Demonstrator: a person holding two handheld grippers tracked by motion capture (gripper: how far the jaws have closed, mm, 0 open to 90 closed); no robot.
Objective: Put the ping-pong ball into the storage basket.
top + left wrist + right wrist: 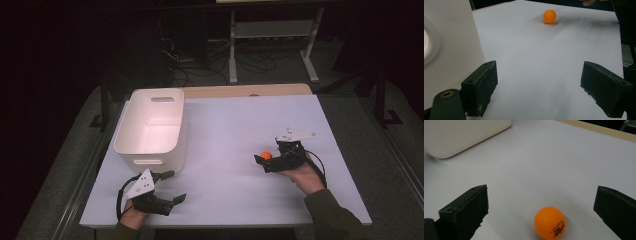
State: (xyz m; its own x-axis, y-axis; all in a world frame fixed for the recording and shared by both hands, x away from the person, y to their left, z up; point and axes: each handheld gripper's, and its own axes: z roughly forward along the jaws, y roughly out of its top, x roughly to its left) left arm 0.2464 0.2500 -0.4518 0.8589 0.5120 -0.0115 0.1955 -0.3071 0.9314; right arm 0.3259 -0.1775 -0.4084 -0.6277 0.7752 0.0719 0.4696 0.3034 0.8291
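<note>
- Between the jaws of the right gripper (540, 207), an orange ball (550, 222) rests on the white table top (544, 165); the jaws stand wide apart, and neither touches the ball.
- In the right gripper view the ball lies slightly nearer the right-hand jaw than the left-hand one, close to the camera; small dark print shows on its lower right face.
- Ahead and to the left of the right gripper's jaws, the rounded corner of a white bin (461, 135) stands on the table, well apart from the ball.
- In the high view the right gripper (265, 161) lies low over the table with the ball (266, 155) at its jaw tips.
- The left gripper (175, 186) sits at the near edge of the table, jaws wide and holding nothing, just in front of the bin (152, 127).
- Far ahead of the left gripper (539, 85), slightly right of centre, the ball (549, 16) appears small; the bin wall (451, 45) rises just beside the left-hand jaw.
</note>
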